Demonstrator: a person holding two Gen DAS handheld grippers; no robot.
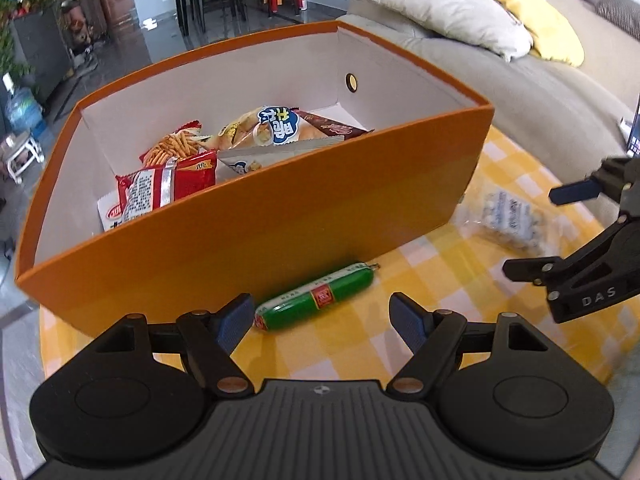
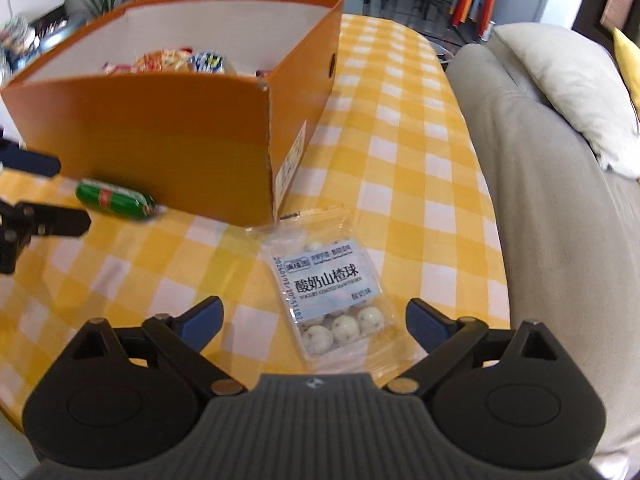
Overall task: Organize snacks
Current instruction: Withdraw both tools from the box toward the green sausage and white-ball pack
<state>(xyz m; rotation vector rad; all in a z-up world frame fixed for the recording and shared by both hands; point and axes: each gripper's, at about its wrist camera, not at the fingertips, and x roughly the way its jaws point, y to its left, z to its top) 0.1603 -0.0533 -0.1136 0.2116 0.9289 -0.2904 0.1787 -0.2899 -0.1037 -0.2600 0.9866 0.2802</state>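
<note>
An orange box (image 1: 280, 216) with white inner walls stands on the yellow checked tablecloth and holds several snack bags (image 1: 256, 132). A green sausage (image 1: 316, 298) lies on the cloth against the box's near wall, just ahead of my open, empty left gripper (image 1: 322, 314). A clear bag of yogurt hawthorn balls (image 2: 334, 292) lies flat between the fingers of my open right gripper (image 2: 314, 314). The box (image 2: 168, 128) and sausage (image 2: 116, 199) show left in the right wrist view. The right gripper (image 1: 536, 232) and the blurred bag (image 1: 508, 220) show at right in the left wrist view.
A beige sofa (image 2: 540, 160) with cream (image 1: 452, 8) and yellow (image 1: 532, 16) pillows borders the table on the right. The tablecloth (image 2: 404, 120) reaches the table's curved edge beside the sofa. Chairs and stools stand far behind.
</note>
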